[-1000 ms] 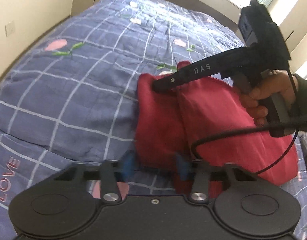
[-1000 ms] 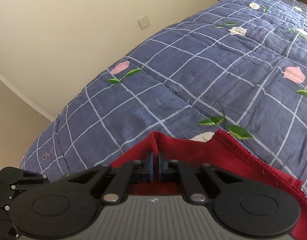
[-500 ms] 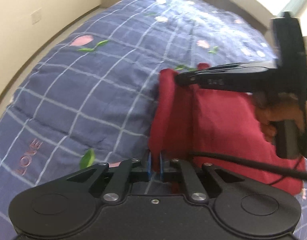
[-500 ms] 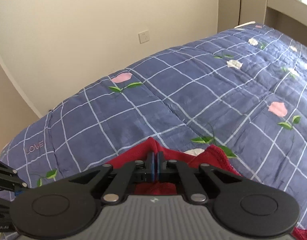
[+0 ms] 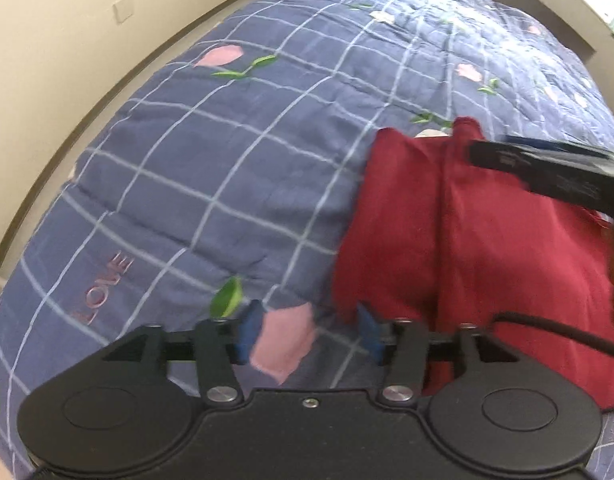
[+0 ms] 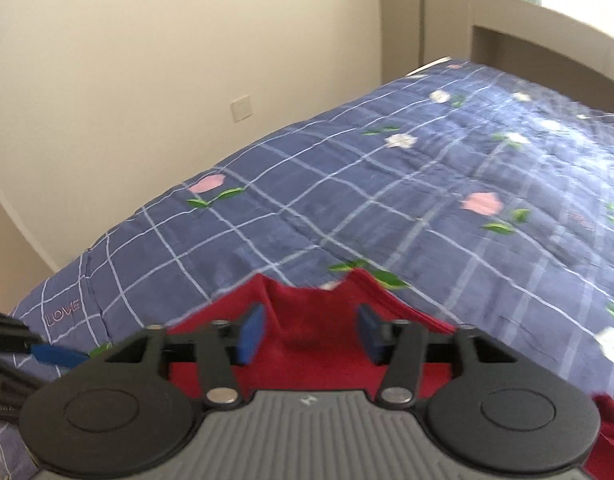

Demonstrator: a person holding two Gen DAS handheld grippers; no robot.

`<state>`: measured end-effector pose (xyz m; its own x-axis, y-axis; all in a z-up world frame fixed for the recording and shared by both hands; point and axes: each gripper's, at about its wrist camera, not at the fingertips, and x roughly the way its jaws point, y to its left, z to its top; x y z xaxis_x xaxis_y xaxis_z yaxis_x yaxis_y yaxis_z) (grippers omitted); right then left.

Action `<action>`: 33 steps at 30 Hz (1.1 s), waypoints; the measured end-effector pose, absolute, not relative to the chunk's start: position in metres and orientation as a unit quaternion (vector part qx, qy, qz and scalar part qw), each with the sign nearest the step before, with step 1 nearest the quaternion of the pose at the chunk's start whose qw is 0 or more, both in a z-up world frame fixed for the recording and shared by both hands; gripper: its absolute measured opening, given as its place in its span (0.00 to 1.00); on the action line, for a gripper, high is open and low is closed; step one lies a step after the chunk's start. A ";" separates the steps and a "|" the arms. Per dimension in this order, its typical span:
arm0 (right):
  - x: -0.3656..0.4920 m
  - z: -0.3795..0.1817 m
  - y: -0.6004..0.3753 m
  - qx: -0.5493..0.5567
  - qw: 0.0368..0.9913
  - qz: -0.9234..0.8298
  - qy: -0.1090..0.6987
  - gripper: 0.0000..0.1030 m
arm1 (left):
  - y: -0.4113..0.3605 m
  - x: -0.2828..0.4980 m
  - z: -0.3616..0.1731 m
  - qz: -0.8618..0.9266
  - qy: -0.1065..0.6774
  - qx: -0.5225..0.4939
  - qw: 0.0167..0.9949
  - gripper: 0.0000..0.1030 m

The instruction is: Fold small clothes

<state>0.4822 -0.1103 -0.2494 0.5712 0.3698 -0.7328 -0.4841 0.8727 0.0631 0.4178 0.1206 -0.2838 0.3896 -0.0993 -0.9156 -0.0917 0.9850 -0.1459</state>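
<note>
- While both claws stand open with nothing between the pads, having just been opening, the red garment (image 5: 479, 240) lies folded on the bed (image 5: 227, 152).
- Left claw (image 5: 307, 334), right claw (image 6: 307, 334): lift clear without snagging the fold.

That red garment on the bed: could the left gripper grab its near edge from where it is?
Probably yes. The left gripper is open right beside the red garment; nothing lies between.
</note>
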 end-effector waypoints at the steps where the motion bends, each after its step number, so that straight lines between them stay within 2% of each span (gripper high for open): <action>1: 0.474 -0.247 -0.117 -0.072 0.887 0.233 0.393 0.77 | 0.121 0.415 -0.283 0.004 0.552 -0.084 0.830 0.69; 3: 0.453 -0.241 -0.132 -0.074 0.894 0.216 0.386 0.90 | 0.121 0.409 -0.280 0.018 0.551 -0.080 0.830 0.77; 6: 0.417 -0.235 -0.154 -0.085 0.902 0.186 0.380 0.98 | 0.119 0.398 -0.276 0.039 0.550 -0.082 0.830 0.86; 10: 0.370 -0.229 -0.182 -0.096 0.912 0.134 0.375 1.00 | 0.110 0.377 -0.270 0.052 0.550 -0.103 0.827 0.90; 13: 0.341 -0.224 -0.203 -0.091 0.918 0.092 0.376 1.00 | 0.098 0.357 -0.266 0.060 0.546 -0.129 0.826 0.98; 23: 0.297 -0.213 -0.251 -0.059 0.906 0.017 0.418 1.00 | 0.045 0.311 -0.261 0.069 0.563 -0.183 0.803 0.99; 33: 0.322 -0.222 -0.258 -0.015 0.890 -0.012 0.456 1.00 | 0.026 0.327 -0.277 0.054 0.546 -0.186 0.815 0.99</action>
<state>0.3223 -0.2584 -0.2221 0.5835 -0.0350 -0.8113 0.0076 0.9993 -0.0377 0.3273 0.0256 -0.2769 0.3976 -0.1155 -0.9102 -0.2899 0.9254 -0.2441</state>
